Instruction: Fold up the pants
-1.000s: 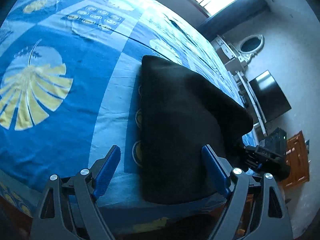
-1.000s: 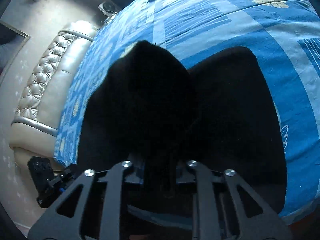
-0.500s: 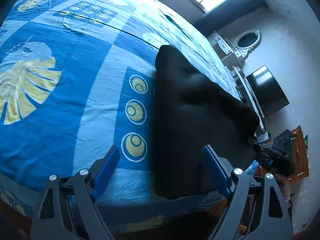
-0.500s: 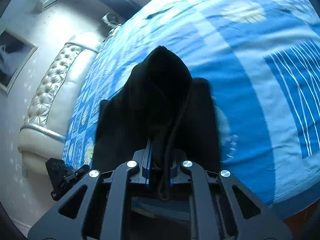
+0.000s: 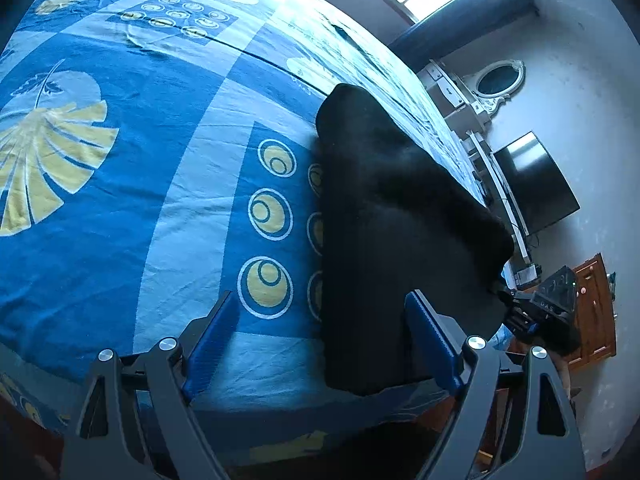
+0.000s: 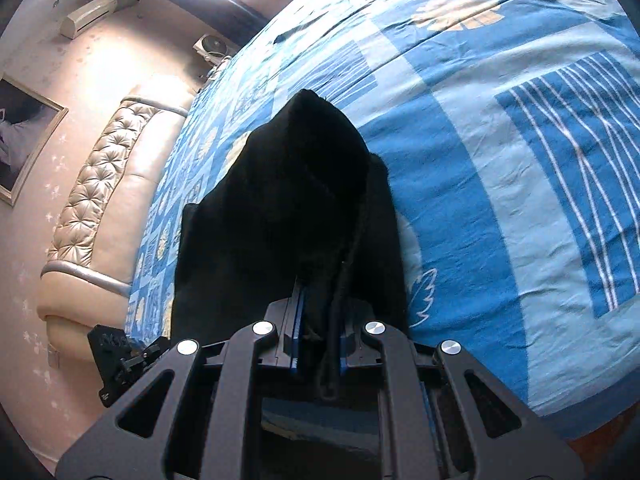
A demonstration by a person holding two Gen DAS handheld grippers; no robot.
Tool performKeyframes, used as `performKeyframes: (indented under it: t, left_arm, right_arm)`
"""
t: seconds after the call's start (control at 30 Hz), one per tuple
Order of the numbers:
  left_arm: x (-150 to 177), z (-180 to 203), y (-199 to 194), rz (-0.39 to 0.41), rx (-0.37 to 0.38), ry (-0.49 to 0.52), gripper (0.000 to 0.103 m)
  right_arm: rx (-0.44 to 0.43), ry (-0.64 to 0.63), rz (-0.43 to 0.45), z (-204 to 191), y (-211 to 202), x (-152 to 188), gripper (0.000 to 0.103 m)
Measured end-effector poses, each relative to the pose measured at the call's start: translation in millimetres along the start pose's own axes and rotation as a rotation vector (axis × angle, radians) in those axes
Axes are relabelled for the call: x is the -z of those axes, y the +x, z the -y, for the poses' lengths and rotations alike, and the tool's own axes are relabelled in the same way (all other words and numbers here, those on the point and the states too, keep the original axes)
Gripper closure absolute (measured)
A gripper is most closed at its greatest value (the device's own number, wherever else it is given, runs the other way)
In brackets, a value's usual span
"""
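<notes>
The pants [image 5: 384, 220] lie on the bed [image 5: 160, 184] as a compact black stack, folded at least once. One layer is raised into a peak directly ahead of the right claw [image 6: 318, 354], which is clamped on an edge of the dark fabric, with a cord-like strip hanging between its jaws. Judged from this, a fold is in progress: the lifted layer is not yet laid flat, and smoothing remains.

The left claw [image 5: 320, 340] stands wide apart and holds nothing. The near left corner of the stack lies ahead of it, just inside its right finger.

Beyond and left of the right claw stands a padded headboard [image 6: 96, 200]. Right of the left claw are a dark screen [image 5: 536, 184] and a wooden cabinet [image 5: 596, 308]. Nothing on the bed obstructs the fold.
</notes>
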State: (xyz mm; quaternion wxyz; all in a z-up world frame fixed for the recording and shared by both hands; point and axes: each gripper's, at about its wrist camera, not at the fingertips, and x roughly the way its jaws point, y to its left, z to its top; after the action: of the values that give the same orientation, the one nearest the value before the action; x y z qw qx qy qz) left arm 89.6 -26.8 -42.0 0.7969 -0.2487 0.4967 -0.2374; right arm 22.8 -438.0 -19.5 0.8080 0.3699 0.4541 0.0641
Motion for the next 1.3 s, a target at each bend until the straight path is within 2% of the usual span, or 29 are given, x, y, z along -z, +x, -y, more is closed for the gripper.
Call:
performKeyframes:
  t: [0.07, 0.13, 0.2, 0.23, 0.47, 0.57, 0.67, 0.77, 0.83, 0.87, 0.9, 1.0, 1.03, 1.1, 1.13, 1.23, 1.3]
  left_arm:
    - [0.2, 0.1, -0.1, -0.001, -0.002, -0.002, 0.020]
    - [-0.1, 0.7, -0.7, -0.010, 0.000, -0.003, 0.020]
    - [0.6, -0.9, -1.8, -0.021, 0.011, -0.015, 0.020]
    - [0.6, -1.7, -1.7, -0.028, 0.014, -0.022, 0.020]
    - [3.2, -5.5, 0.5, -0.044, 0.034, -0.059, 0.020]
    - [4.1, -3.8, 1.3, -0.056, 0.055, -0.054, 0.017]
    - [7.3, -2.3, 6.9, -0.097, 0.121, -0.075, 0.017]
    - [10.0, 1.2, 12.3, -0.100, 0.135, -0.063, 0.017]
    - [10.7, -0.1, 13.1, -0.093, 0.155, -0.082, 0.017]
    - [11.3, -0.3, 13.0, -0.092, 0.178, -0.095, 0.017]
    - [11.7, -0.5, 13.2, -0.096, 0.203, -0.107, 0.017]
    - [15.4, 3.5, 17.1, -0.122, 0.257, -0.135, 0.019]
    - [16.9, 6.7, 18.2, -0.126, 0.251, -0.121, 0.034]
    - [19.4, 11.6, 19.9, -0.128, 0.216, -0.083, 0.041]
    - [19.9, 11.9, 19.3, -0.123, 0.217, -0.077, 0.048]
    - [18.5, 8.2, 16.7, -0.117, 0.221, -0.102, 0.060]
    - [18.5, 9.2, 14.4, -0.104, 0.221, -0.101, 0.062]
  right_arm:
    - [-0.004, 0.003, 0.006, -0.2, -6.0, -0.7, 0.086]
    - [0.001, 0.017, 0.029, 2.8, -16.9, -1.7, 0.072]
    - [0.019, 0.044, 0.043, 7.4, -28.1, -1.0, 0.019]
    - [0.024, 0.053, 0.048, 11.2, -32.0, 0.8, 0.018]
    - [-0.095, 0.198, -0.035, 42.8, -16.1, 14.2, 0.016]
    - [-0.181, 0.247, -0.092, 46.1, 0.1, 20.0, 0.013]
    - [-0.173, 0.233, -0.103, 45.1, 7.6, 21.9, 0.012]
    - [-0.206, 0.229, -0.115, 42.4, 10.8, 21.8, 0.011]
    - [-0.190, 0.209, -0.123, 39.9, 12.3, 21.8, 0.021]
    - [-0.158, 0.188, -0.125, 38.8, 12.5, 21.6, 0.033]
    - [-0.149, 0.179, -0.127, 39.2, 12.6, 21.6, 0.042]
    - [-0.179, 0.180, -0.127, 41.7, 10.6, 19.8, 0.060]
    - [-0.200, 0.188, -0.122, 42.6, 9.6, 19.4, 0.061]
    - [-0.228, 0.192, -0.115, 43.7, 8.1, 18.2, 0.066]
    - [-0.233, 0.181, -0.112, 42.9, 7.9, 14.8, 0.067]
    - [-0.255, 0.152, -0.109, 38.6, 6.3, 11.9, 0.069]
    - [-0.265, 0.139, -0.110, 38.3, 5.1, 10.0, 0.070]
